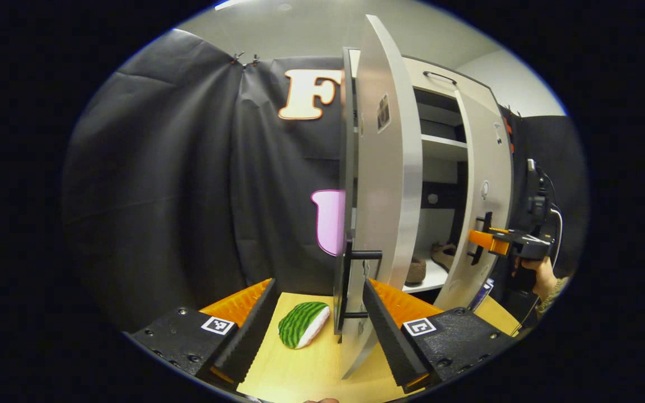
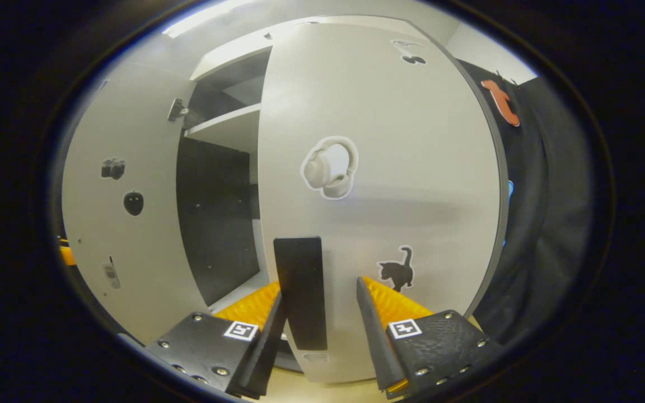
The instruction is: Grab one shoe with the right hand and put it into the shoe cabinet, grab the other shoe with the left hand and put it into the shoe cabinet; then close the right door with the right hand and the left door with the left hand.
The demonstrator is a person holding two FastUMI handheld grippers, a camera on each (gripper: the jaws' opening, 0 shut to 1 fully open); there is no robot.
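Two shoes (image 1: 431, 262) already sat on the cabinet's (image 1: 440, 148) low shelf, so only the doors remained. Your left gripper (image 1: 319, 330) was spread, the left door's (image 1: 381, 184) black handle (image 1: 350, 285) between its fingers at twelve o'clock. Your right gripper (image 2: 322, 330) was spread too, straddling the right door's (image 2: 378, 168) handle (image 2: 300, 291). Both doors looked stiff and light; take them by the handles.

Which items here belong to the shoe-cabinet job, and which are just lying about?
Job:
shoes on the cabinet shelf
left door
right door
left tongs
right tongs

Lying about:
green striped toy on the table
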